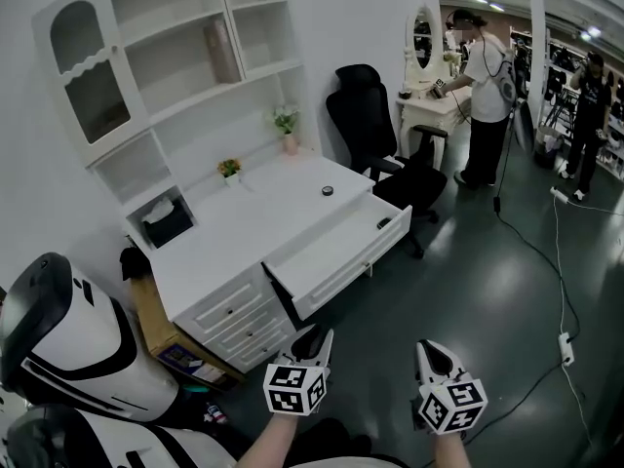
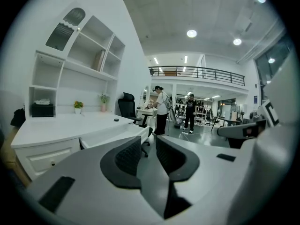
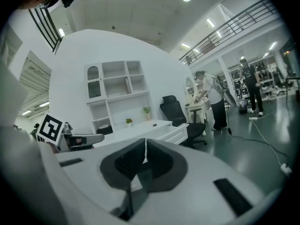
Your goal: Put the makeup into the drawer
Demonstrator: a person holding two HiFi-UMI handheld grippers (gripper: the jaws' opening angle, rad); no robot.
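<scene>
A wide hall with a dark glossy floor holds a white table (image 1: pixel 249 234) topped by an open-shelved hutch (image 1: pixel 171 61) against the wall, with a black office chair (image 1: pixel 375 130) beside its right end. The top drawer (image 1: pixel 343 273) under the table's right half is pulled out. A small round dark makeup compact (image 1: pixel 328 191) sits on the tabletop near the right front corner, just behind the open drawer. A small dark item (image 1: pixel 383 223) lies in the drawer's right end, too small to tell what it is. Two little potted plants stand along the table's back edge. Both claws hover low in front of the table, well apart from it and pointing roughly towards it. The left claw (image 1: pixel 314 341) is released, pads apart with nothing between them; the right claw (image 1: pixel 430 355) is clenched on nothing, pads meeting. Farther back, a person (image 1: pixel 485 86) stands at a second white mirrored table.
</scene>
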